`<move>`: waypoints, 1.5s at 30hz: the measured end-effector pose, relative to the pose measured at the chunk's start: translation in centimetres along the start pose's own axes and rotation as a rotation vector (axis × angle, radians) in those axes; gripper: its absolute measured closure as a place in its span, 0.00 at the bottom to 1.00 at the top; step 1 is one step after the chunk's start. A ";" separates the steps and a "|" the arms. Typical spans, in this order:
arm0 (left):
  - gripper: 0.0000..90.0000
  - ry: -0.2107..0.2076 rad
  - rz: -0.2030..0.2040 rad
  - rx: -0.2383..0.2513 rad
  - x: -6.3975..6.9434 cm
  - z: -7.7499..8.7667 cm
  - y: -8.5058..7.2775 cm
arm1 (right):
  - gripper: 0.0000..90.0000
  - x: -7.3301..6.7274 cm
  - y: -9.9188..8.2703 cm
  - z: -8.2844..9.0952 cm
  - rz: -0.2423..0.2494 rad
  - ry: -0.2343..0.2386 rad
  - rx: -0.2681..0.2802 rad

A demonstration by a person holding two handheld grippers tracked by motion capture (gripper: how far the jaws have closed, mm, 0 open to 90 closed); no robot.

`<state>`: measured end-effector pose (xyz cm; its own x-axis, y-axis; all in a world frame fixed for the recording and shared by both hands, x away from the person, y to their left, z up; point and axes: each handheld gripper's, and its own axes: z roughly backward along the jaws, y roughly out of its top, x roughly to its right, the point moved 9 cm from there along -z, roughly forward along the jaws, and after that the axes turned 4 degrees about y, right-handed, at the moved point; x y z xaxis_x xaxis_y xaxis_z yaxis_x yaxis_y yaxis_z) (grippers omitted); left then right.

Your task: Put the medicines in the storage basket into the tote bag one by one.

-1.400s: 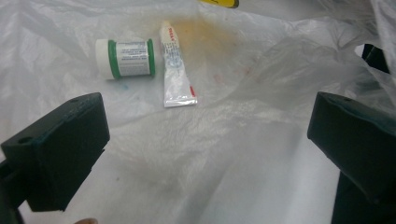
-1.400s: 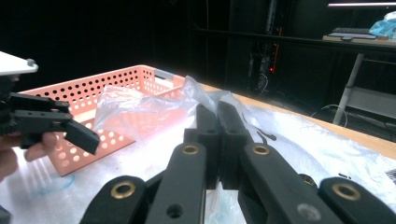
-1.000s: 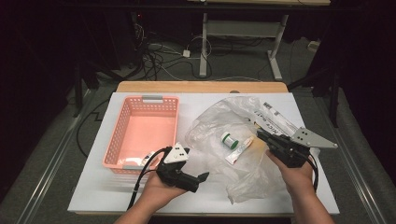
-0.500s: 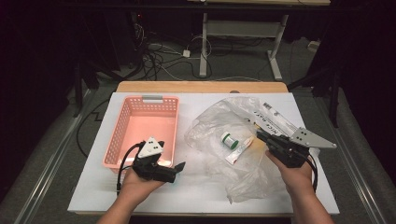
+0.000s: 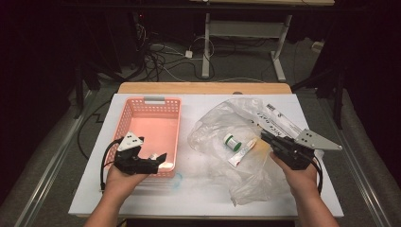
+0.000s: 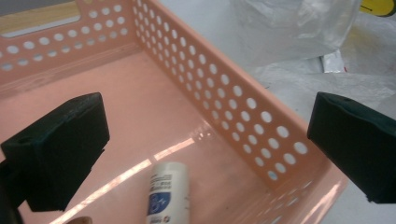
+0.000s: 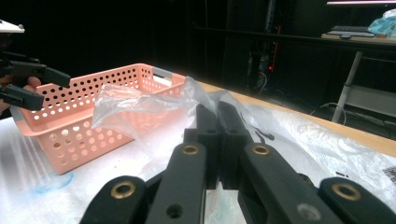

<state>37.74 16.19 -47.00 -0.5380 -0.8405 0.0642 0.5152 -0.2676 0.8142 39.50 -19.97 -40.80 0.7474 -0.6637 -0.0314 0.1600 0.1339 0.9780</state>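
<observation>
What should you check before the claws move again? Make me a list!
1. Left gripper open: ok, its jaws stand wide apart over the pink basket.
2. White tube down in the basket: ok, it lies on the floor between the jaws.
3. Right gripper pinching the plastic bag: ok, jaws shut, with film bunched at their tips.
4. Green-capped bottle and the tube beside it inside the bag: ok.
5. Bag opening reachable: cannot tell.

Dim lab or workshop, white-topped table (image 5: pixel 198 203), tangled floor cables (image 5: pixel 161 56), metal desk legs (image 5: pixel 206 47) behind
</observation>
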 end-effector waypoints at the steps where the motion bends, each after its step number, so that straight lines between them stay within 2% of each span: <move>1: 0.00 0.004 0.008 -0.005 -0.4 0.1 -0.1 | 1.00 0.0 0.0 0.0 0.000 -0.001 -0.001; 6: 0.00 0.025 0.036 -0.006 -1.7 0.2 -0.2 | 1.00 0.0 -0.2 -0.2 -0.006 -0.001 -0.006; 11: 0.00 0.019 0.049 -0.030 -2.0 0.1 -0.3 | 1.00 0.1 -0.3 -0.1 -0.007 -0.005 -0.006; 15: 0.00 0.017 0.031 -0.112 -2.2 -0.4 -0.2 | 1.00 0.3 -0.5 -0.1 -0.019 -0.007 -0.013; 18: 0.02 0.010 0.044 -0.166 -2.8 -0.7 0.1 | 1.00 0.3 -0.4 -0.1 -0.016 -0.004 -0.006; 20: 0.03 0.026 0.025 -0.213 -3.2 -0.9 0.3 | 1.00 0.2 -0.3 -0.1 -0.016 -0.004 -0.001; 24: 0.07 0.028 -0.012 -0.318 -3.4 -1.8 0.3 | 1.00 0.2 0.0 0.1 -0.007 -0.002 0.003; 25: 0.09 0.027 -0.025 -0.342 -3.4 -2.0 0.3 | 1.00 0.2 0.0 0.1 -0.008 -0.003 0.003; 27: 0.14 -0.004 -0.030 -0.391 -3.2 -2.5 0.3 | 1.00 0.3 0.0 0.1 -0.007 -0.005 0.003; 30: 0.17 -0.037 -0.040 -0.489 -2.9 -3.3 -0.3 | 1.00 0.3 -0.2 0.0 -0.008 -0.005 -0.001; 34: 0.24 -0.052 -0.039 -0.587 -2.7 -3.9 -1.1 | 1.00 0.2 -0.1 0.0 -0.012 -0.005 -0.001; 36: 0.28 -0.047 -0.045 -0.642 -2.8 -4.1 -1.6 | 1.00 0.2 -0.1 0.0 -0.012 -0.005 0.000; 38: 0.33 -0.060 -0.040 -0.680 -2.7 -4.2 -1.9 | 1.00 0.2 -0.1 0.1 -0.010 -0.005 0.002; 41: 0.37 -0.052 -0.041 -0.748 -2.7 -4.5 -2.5 | 1.00 0.1 0.0 0.1 -0.010 -0.002 0.003; 45: 0.42 -0.064 -0.040 -0.807 -2.7 -4.8 -2.9 | 1.00 0.0 -0.1 0.0 -0.013 0.003 0.001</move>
<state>40.89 16.99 -52.24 -0.5911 -0.8008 0.0966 0.8039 -0.5753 0.1509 39.50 -19.95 -40.93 0.7474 -0.6629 -0.0448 0.1689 0.1243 0.9778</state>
